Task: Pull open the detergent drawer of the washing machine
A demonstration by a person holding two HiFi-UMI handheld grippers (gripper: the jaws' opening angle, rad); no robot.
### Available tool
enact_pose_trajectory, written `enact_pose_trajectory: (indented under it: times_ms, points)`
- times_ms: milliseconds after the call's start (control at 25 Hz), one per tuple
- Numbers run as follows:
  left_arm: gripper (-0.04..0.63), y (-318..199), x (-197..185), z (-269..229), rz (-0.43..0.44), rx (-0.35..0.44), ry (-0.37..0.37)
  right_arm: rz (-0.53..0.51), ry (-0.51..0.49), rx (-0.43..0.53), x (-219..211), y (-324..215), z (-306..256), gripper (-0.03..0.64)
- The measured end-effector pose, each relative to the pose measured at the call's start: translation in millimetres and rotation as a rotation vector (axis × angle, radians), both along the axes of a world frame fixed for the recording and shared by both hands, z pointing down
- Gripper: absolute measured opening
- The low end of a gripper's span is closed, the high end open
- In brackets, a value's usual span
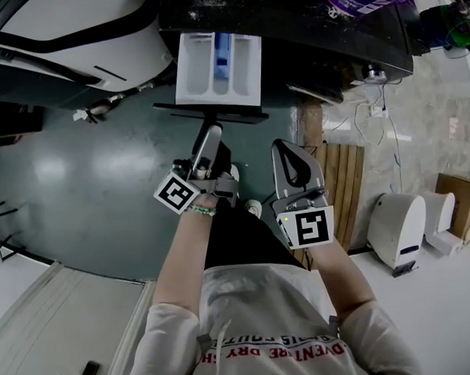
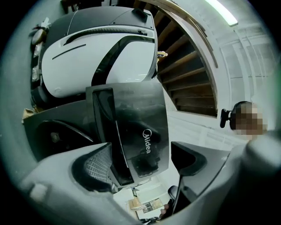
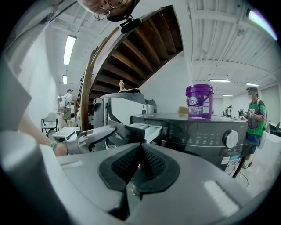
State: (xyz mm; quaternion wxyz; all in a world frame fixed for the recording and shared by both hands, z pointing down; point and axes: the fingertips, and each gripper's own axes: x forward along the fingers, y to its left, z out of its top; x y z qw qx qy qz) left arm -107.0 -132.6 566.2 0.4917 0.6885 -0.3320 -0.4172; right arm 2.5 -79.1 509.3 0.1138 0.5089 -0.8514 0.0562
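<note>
The washing machine (image 1: 322,41) is dark and stands at the top of the head view. Its detergent drawer (image 1: 218,64) sticks out toward me, showing white compartments and a blue insert. The drawer's dark front panel (image 2: 136,127) carries a Midea logo. My left gripper (image 1: 211,131) points at that panel with its jaws spread wide. The panel lies between the pads (image 2: 99,169), which do not clamp it. My right gripper (image 1: 284,148) hangs to the right of the left one, pads together with nothing held. The right gripper view shows the drawer (image 3: 147,128) from the side.
A white-and-black appliance (image 1: 83,38) stands left of the washer. A purple bucket (image 3: 199,101) sits on the washer's top. Wooden slats (image 1: 344,190) and white units (image 1: 398,227) lie to the right, and cables trail across the floor. A wooden staircase (image 3: 131,48) rises overhead, and a person in green (image 3: 253,118) stands far right.
</note>
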Motion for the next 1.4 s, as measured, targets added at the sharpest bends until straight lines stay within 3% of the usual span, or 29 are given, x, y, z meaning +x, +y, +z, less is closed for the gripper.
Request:
enact_pose_trajectory:
  times_ms: [160,240,360,520,640,760,960,1200,1400]
  points:
    - [0.403,22,1,-8,0.004,-0.012,-0.158,-0.007,0.035,0.031,9,12,-13,0.000]
    - [0.360,30,-3,-21,-0.005,0.000,-0.219,0.000,0.019,0.048,9,14,-27,0.000]
    - [0.131,42,-10,-45,-0.039,0.022,-0.313,0.012,-0.007,0.069,10,20,-50,0.000]
    - [-0.009,60,-10,-104,-0.045,0.148,-0.404,-0.005,-0.017,0.107,13,34,-82,0.000]
    - [-0.009,73,-6,-147,-0.028,0.250,-0.488,-0.018,-0.025,0.133,13,46,-106,0.000]
    - [-0.009,83,-2,-180,-0.012,0.319,-0.633,-0.021,-0.038,0.154,16,54,-129,0.000]
    - [-0.003,94,-1,-223,-0.004,0.377,-0.866,-0.034,-0.045,0.197,19,60,-167,0.000]
    - [-0.003,99,-2,-280,-0.015,0.480,-1.073,-0.034,-0.077,0.245,24,64,-215,0.000]
    - [-0.003,102,17,-309,0.035,0.582,-1.253,-0.035,-0.066,0.304,33,61,-246,0.000]
